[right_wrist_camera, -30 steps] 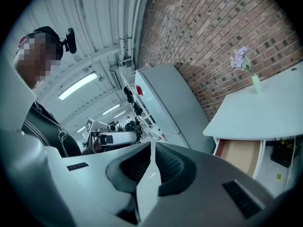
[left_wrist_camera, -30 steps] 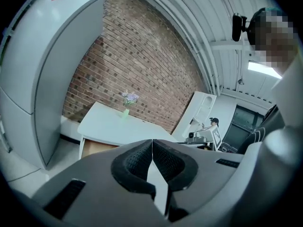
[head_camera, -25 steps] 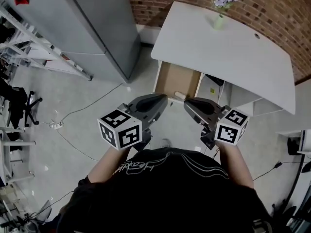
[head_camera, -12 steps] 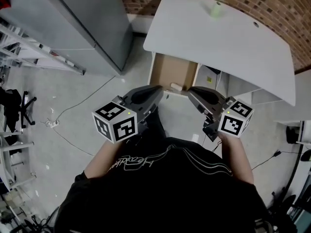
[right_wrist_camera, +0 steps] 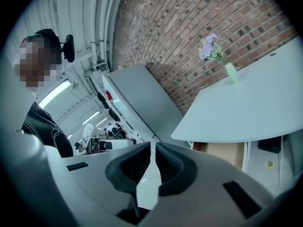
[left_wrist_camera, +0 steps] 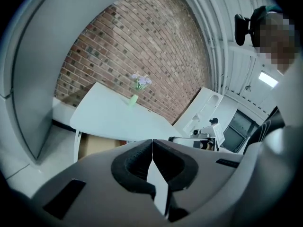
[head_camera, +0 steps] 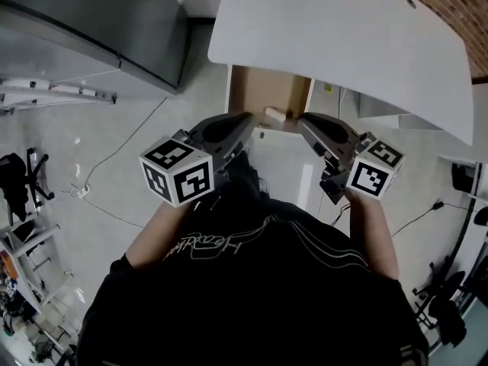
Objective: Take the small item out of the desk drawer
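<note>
Both the left claw [left_wrist_camera: 152, 143] and the right claw [right_wrist_camera: 151, 148] have their jaws pressed together on nothing, side by side just on the near side of the open drawer [head_camera: 268, 91] under the white surface [head_camera: 343, 36]. Only the head view shows the small pale cylinder [head_camera: 274, 113], lying by the drawer's near edge, long axis running left to right, ends alike. Both gripper views instead show the vase of purple flowers [left_wrist_camera: 134, 99] far on the surface.

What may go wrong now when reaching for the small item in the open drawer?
Both the left gripper and right gripper are shut; reaching in so would likely push the small item, not grasp it.
The item looks round and lies near the front of the drawer; a nudge might roll it under the desk top.
</note>
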`<state>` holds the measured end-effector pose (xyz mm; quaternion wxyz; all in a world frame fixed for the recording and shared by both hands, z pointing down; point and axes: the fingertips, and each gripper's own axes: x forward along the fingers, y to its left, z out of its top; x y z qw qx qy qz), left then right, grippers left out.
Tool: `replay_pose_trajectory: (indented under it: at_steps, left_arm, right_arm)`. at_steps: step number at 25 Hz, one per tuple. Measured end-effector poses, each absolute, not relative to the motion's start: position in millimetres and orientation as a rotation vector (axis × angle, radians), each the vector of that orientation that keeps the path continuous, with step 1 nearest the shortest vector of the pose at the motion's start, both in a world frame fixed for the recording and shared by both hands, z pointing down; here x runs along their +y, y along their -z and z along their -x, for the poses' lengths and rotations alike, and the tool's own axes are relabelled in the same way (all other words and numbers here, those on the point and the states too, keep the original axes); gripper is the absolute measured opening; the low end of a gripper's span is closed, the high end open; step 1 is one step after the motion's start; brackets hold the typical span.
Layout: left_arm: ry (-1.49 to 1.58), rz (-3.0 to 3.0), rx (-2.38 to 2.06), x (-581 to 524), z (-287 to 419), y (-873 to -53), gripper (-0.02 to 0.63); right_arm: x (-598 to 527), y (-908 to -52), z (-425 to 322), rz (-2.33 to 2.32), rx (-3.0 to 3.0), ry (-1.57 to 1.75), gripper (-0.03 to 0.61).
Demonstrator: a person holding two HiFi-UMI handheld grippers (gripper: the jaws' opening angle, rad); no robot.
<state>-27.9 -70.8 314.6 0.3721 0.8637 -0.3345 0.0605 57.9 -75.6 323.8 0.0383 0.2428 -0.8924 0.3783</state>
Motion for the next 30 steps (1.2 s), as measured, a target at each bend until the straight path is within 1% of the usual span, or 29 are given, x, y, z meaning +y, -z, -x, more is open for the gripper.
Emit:
replay_pose_trajectory:
  at_steps: [10, 16, 17, 18, 19, 26, 30]
  left_arm:
    - [-0.249, -2.137, -0.756, -124.1, 38.5, -409.3, 0.023]
    - [-0.295, -2.084, -0.708, -127.4, 36.3, -455.0, 0.023]
    - [-0.305, -2.073, -0.696, -128.7, 37.2, -465.0, 0.023]
    - [-0.316, -2.067, -0.682, -130.2, 38.1, -474.7, 0.023]
    - [-0.327, -2.062, -0.668, -131.3, 38.7, -483.4, 0.023]
    - [-0.339, -2.037, -0.629, -133.0, 40.8, -511.2, 0.023]
    - [-0.33, -2.009, -0.631, -132.6, 45.1, -521.7, 0.023]
  right_arm:
    - [-128.5, -432.8, -49.2, -0.812, -2.533, -1.194, 0.058]
    - [-142.5, -489.6, -57.3, -0.853, -2.447, -1.19, 0.064]
    - [-145.2, -503.6, -56.6, -0.847, -2.42, -1.199, 0.08]
    - [-147.9, -518.6, -55.3, -0.837, -2.389, -1.205, 0.111]
    - [-150.0, -533.5, -54.0, -0.826, -2.356, -1.209, 0.156]
    - [-151.5, -613.9, -49.3, -0.695, -2.173, -1.145, 0.207]
    - [-151.5, -648.4, -53.0, -0.62, -2.076, -1.077, 0.213]
